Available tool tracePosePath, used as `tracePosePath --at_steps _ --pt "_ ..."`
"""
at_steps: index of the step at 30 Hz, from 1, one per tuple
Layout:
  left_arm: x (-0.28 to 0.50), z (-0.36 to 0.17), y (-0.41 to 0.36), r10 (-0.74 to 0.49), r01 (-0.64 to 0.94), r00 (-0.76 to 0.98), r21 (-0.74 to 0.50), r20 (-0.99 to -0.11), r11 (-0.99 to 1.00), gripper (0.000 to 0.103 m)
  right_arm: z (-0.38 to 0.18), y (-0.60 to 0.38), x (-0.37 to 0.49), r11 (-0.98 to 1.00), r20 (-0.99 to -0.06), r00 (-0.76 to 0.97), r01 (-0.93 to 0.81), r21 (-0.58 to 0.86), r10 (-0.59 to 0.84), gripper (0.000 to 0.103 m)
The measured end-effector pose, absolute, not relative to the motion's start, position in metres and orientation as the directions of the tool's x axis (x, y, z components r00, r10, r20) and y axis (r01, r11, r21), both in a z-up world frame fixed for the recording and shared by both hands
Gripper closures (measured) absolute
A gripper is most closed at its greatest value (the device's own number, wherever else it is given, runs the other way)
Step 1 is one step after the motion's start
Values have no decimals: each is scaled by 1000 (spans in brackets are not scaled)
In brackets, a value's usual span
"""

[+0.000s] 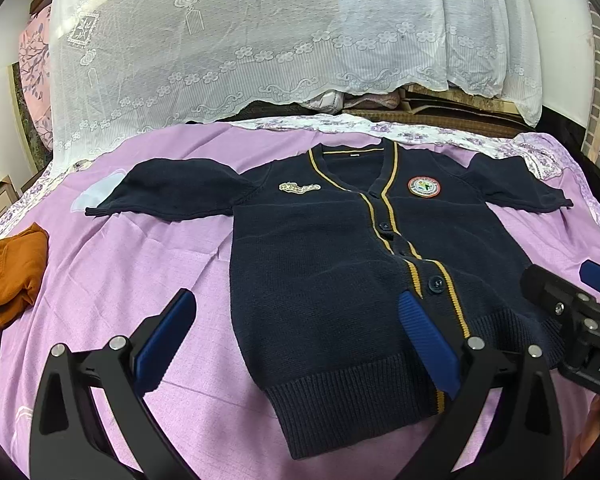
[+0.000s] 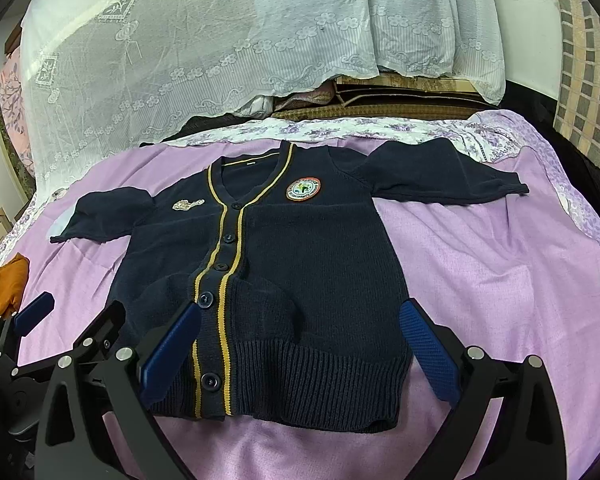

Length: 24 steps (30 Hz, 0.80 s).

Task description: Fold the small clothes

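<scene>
One navy knit cardigan [image 1: 340, 272] lies flat and face up on the bed, spread on a lilac bedsheet [image 1: 140, 272], both short sleeves stretched out to the sides. Two gold stripes run down its buttoned front; I count four dark buttons in the right wrist view. It carries two badges: a round red-rimmed crest [image 1: 424, 186] on one chest and a pale embroidered patch [image 1: 299, 188] on the other; the lettering on both is too small to read.

Two sets of tongs hover at the ribbed hem. The left tongs [image 1: 296, 340] stand wide apart, one blue pad over the sheet, the other over the cardigan's front. The right tongs [image 2: 300, 352] are likewise spread, straddling the hem's right half.

One crumpled orange garment [image 1: 14, 274] sits at the bed's left edge. Behind, white lace fabric [image 1: 260, 40] drapes over a heap, and a floral-print cloth [image 1: 340, 124] borders the sheet. The right tool's body shows the letters "DA".
</scene>
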State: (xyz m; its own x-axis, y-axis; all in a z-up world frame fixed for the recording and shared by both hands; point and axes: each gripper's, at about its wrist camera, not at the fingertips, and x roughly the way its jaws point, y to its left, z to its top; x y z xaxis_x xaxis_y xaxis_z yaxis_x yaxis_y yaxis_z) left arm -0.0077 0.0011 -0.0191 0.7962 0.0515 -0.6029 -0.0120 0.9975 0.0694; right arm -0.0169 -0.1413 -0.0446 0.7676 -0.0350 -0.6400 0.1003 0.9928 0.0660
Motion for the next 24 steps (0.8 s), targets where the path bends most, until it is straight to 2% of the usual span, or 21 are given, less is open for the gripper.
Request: tracePosePath --at_steps 24 --pt "-8 -20 5 50 -12 794 67 -605 998 4 -45 -142 -16 992 -643 765 105 70 -36 3"
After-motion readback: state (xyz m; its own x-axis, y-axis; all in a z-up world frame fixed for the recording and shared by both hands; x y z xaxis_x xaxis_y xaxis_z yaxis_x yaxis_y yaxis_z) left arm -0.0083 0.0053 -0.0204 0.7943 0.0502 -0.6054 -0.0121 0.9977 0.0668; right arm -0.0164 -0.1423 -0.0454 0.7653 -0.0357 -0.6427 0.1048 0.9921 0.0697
